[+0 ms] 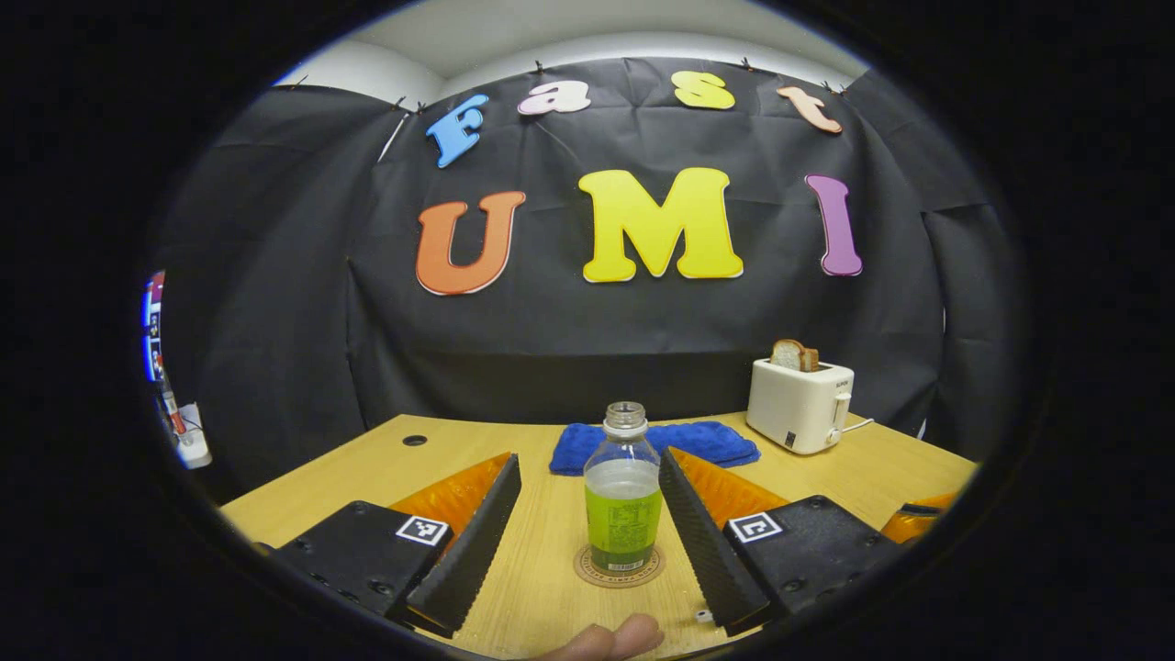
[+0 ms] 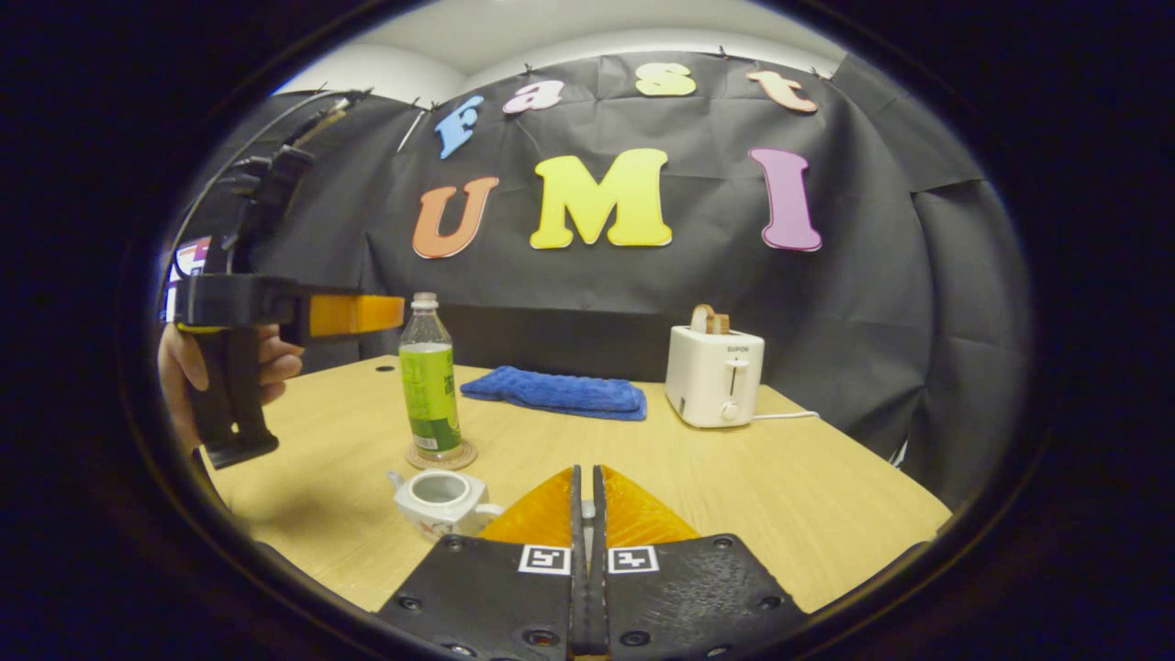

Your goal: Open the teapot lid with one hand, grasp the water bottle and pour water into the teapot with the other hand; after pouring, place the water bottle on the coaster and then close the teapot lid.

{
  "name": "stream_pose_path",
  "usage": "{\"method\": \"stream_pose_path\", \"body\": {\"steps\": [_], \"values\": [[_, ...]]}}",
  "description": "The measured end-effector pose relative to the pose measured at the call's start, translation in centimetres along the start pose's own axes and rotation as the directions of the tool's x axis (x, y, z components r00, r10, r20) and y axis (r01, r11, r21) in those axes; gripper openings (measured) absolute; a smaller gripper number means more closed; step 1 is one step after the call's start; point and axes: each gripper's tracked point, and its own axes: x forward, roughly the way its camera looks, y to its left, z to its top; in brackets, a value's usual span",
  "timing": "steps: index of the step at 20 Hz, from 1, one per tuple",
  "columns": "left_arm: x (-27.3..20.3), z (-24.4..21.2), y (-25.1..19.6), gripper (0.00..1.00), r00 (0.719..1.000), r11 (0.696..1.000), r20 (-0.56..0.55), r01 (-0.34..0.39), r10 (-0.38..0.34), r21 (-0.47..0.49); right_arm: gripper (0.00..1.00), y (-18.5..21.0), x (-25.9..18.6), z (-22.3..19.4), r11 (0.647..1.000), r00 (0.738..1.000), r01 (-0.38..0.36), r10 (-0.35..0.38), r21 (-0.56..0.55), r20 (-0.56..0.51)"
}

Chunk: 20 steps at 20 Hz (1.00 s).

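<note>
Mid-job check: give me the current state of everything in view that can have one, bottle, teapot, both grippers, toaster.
water bottle: uncapped, upright on the coaster, part full
teapot: lid off, open
left gripper: open, fingers either side of the bottle, not touching
right gripper: shut; a small object seems pinched between the fingers
toaster: bread sticking up from the slot
</note>
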Motion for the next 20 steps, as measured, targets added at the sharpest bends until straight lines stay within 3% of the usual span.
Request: {"method": "stream_pose_path", "body": {"steps": [4, 9, 13, 20], "values": [[-4.8, 0.8, 2.5, 0.95, 0.999, 1.000, 0.035, -0.024, 0.025, -0.018, 0.00, 2.1, -0.3, 0.0, 0.998, 0.998, -0.065, 0.065, 0.001, -0.006], [-9.4, -0.2, 3.9, 0.95, 1.000, 0.997, -0.023, -0.018, 0.016, -0.071, 0.00, 6.4, -1.6, 3.8, 0.975, 0.973, -0.214, 0.207, 0.064, 0.098], [-10.4, 1.0, 5.8, 0.94, 0.999, 0.999, -0.004, -0.044, 0.044, -0.019, 0.00, 7.9, -1.4, 5.8, 0.971, 0.964, -0.228, 0.214, 0.071, 0.160], [-11.4, 1.7, 6.7, 0.94, 1.000, 0.996, -0.007, -0.026, 0.026, -0.089, 0.00, 9.9, 1.2, 4.5, 0.967, 0.966, -0.228, 0.211, 0.111, 0.147]]}}
